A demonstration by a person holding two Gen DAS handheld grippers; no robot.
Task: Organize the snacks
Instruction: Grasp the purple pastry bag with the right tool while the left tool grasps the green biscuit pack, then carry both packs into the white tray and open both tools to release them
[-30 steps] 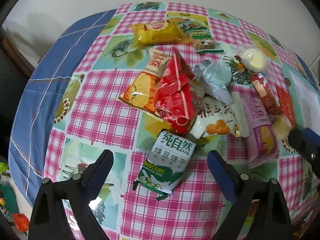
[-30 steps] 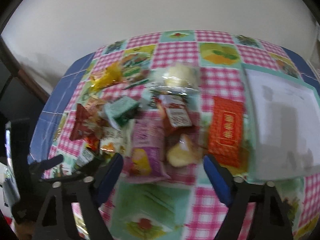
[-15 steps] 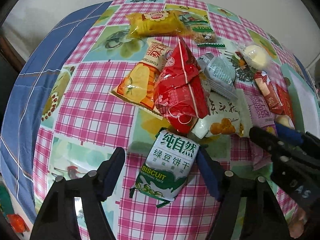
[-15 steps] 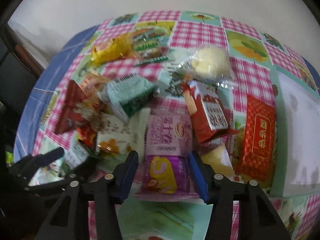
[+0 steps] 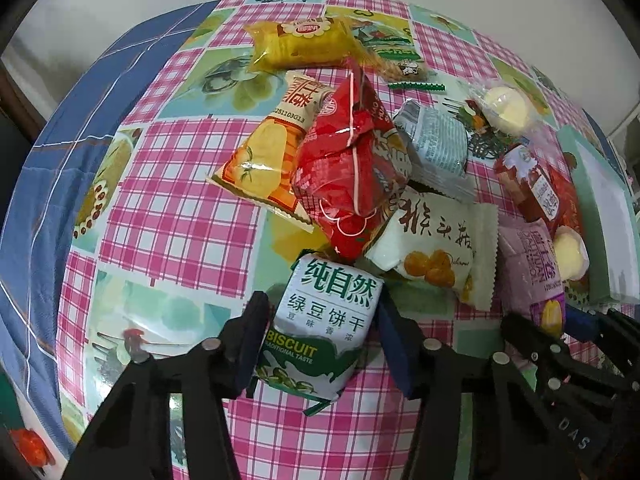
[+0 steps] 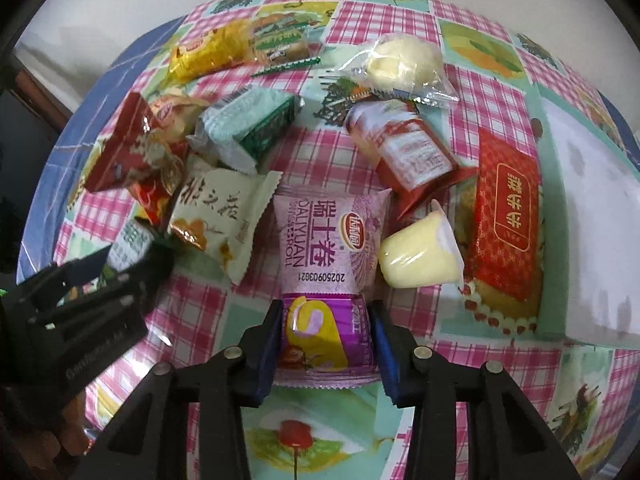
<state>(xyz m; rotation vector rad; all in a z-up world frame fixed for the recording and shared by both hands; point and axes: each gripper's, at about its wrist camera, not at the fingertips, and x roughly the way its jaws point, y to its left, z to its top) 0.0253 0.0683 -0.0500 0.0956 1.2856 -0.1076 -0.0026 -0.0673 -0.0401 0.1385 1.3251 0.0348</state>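
A green and white biscuit pack (image 5: 332, 292) lies at the near edge of a snack pile. My left gripper (image 5: 322, 320) points down over it, its jaws closing, and both pads touch the pack's sides. A purple Swiss roll pack (image 6: 328, 236) lies flat beside it. My right gripper (image 6: 325, 312) is closing on its near end, with the pads pressed against the wrapper. Each gripper shows in the other's view: the right gripper (image 5: 560, 328) at lower right, the left gripper (image 6: 120, 264) at lower left.
The pile holds a red pack (image 5: 348, 168), an orange pack (image 5: 268, 160), a yellow pack (image 5: 304, 40), a cream pack (image 5: 436, 248), a jelly cup (image 6: 420, 256) and a flat red pack (image 6: 508, 216). A white-lined tray (image 6: 580, 200) lies at the right. The checked tablecloth (image 5: 180, 200) drops off at left.
Both pairs of jaws have closed in from wide open. The right gripper came down over the purple pack. The left gripper stayed over the biscuit pack.
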